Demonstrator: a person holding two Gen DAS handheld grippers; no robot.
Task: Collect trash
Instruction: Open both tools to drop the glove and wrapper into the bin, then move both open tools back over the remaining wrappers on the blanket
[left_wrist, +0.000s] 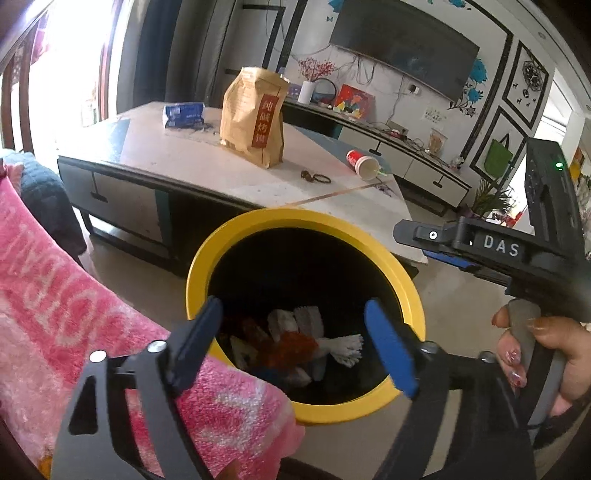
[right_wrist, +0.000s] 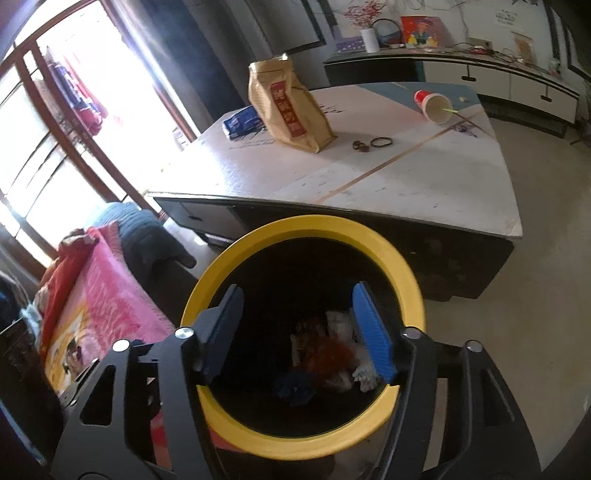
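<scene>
Grippers come first in both views: the left gripper (left_wrist: 295, 347) hangs with its blue pads spread wide and nothing between them, and the right gripper (right_wrist: 295, 332) stands with its jaws moderately apart, likewise empty, both tilted down over the mouth of the yellow-rimmed bin (left_wrist: 207, 258). That aim suits dropping things in, since whatever leaves the pads here would fall inside. A hand (left_wrist: 543, 354) grips the right tool's handle just beside the bin. Down in the bin's dark interior lies the collected trash (left_wrist: 295, 343): crumpled white paper, something orange-red, and in the right wrist view a dark blue lump, so part of the job looks done. A pink blanket (left_wrist: 92, 325) lies against the bin's left side. Beyond the bin stands the low table (right_wrist: 406, 184), where more likely trash waits: a tipped red paper cup (right_wrist: 432, 103) with a straw, a brown paper bag (right_wrist: 288, 107) standing upright, and a blue packet (right_wrist: 240, 123) behind it.
</scene>
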